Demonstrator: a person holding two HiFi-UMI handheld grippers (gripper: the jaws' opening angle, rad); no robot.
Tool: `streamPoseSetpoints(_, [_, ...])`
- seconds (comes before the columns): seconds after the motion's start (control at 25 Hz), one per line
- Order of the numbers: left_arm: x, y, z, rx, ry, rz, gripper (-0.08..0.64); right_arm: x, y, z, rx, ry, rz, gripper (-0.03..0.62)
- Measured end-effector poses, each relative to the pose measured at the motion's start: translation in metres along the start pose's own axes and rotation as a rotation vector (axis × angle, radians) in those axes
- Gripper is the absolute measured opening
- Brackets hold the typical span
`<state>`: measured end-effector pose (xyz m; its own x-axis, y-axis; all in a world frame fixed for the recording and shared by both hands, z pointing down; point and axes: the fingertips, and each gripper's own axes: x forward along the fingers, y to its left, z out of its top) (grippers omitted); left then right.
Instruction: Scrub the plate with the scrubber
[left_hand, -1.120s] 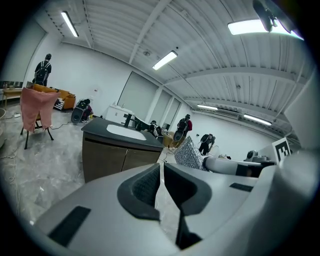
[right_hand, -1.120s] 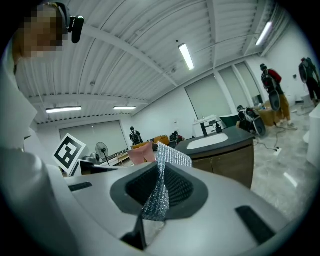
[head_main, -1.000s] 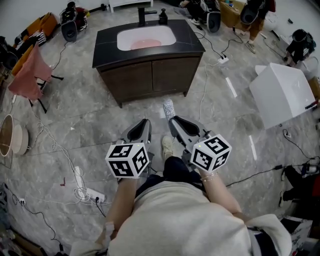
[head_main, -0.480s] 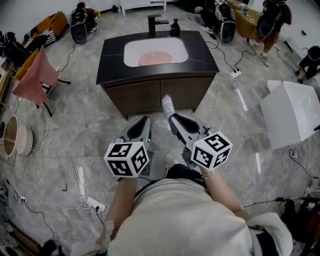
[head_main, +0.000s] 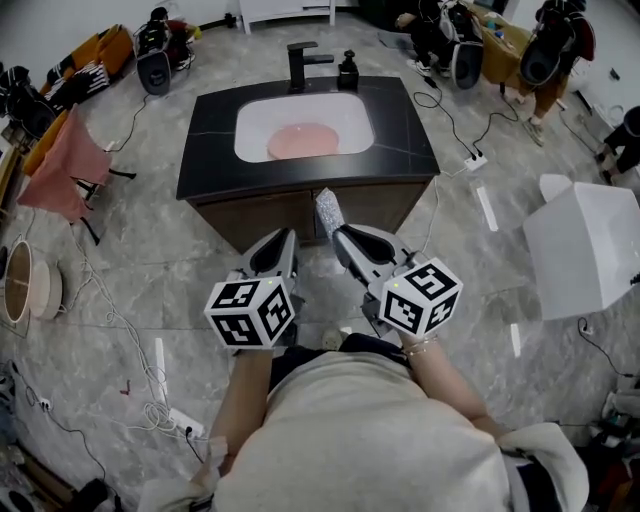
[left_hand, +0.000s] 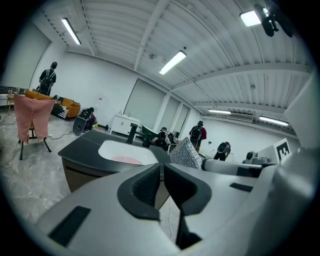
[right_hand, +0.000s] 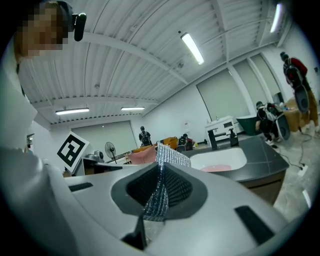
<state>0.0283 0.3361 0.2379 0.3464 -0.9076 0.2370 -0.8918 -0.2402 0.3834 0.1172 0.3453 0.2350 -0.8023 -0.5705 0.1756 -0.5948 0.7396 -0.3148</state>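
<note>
A pink plate (head_main: 303, 140) lies in the white sink basin (head_main: 258, 120) of a dark vanity; it also shows as the pink plate (left_hand: 125, 160) and the pink plate (right_hand: 219, 168) in the two gripper views. My right gripper (head_main: 336, 232) is shut on a silvery scrubber (head_main: 327, 210), which sticks up from between its jaws as the scrubber (right_hand: 165, 172). My left gripper (head_main: 276, 245) is shut with nothing in it. Both grippers hang in front of the vanity's near edge, apart from the plate.
A black tap (head_main: 303, 62) and a soap bottle (head_main: 348, 70) stand behind the basin. A pink chair (head_main: 68, 165) stands left, a white box (head_main: 590, 245) right. Cables and a power strip (head_main: 165, 375) lie on the floor. People stand at the back.
The vanity has come nearer and the view has shifted toward it. Both grippers keep their pose; the scrubber stays in the right one.
</note>
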Motion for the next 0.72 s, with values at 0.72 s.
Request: streamPoseSetpoints(0.72, [0.066,0.044,-0.008,-0.016,0.105,0.012,0.040,0.044,-0.063,-0.006,0.104,0.031,-0.050,0.041])
